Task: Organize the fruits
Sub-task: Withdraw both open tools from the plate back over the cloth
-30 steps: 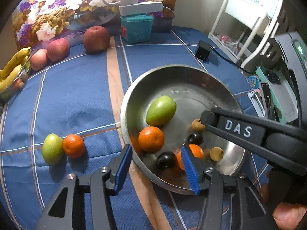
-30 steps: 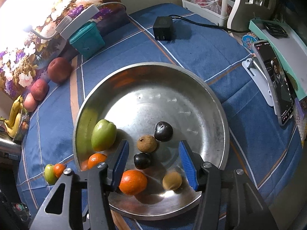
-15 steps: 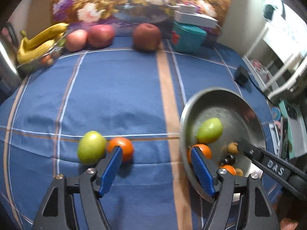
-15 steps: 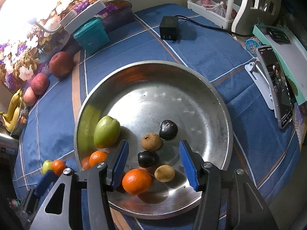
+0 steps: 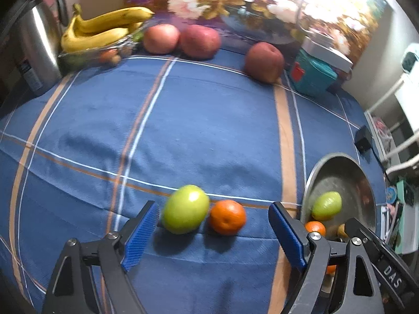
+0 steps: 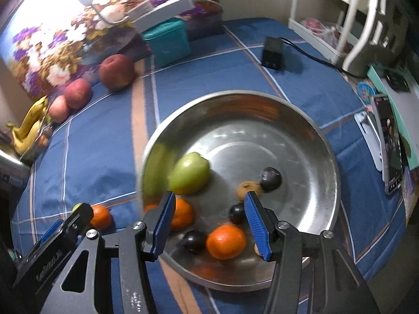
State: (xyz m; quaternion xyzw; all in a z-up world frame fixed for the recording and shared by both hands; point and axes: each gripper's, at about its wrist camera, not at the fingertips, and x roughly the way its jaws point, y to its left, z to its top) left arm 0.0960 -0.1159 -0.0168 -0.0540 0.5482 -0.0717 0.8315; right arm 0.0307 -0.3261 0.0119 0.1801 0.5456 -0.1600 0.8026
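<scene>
- The left gripper (image 5: pixel 213 231) has a black frame with triangular cut-outs in its finger arms.
- Its fingers (image 5: pixel 141 235) carry bright blue ribbed pads.
- Round silver screws sit at the finger joints.
- The right gripper (image 6: pixel 209 225) has the same build: black arms, blue ribbed pads, silver screws.
- White letters "DAS" mark the right gripper's side, seen in the left wrist view.
- Faint embossed lettering, too blurred to read, runs along the left gripper's black arm in the right wrist view.
</scene>
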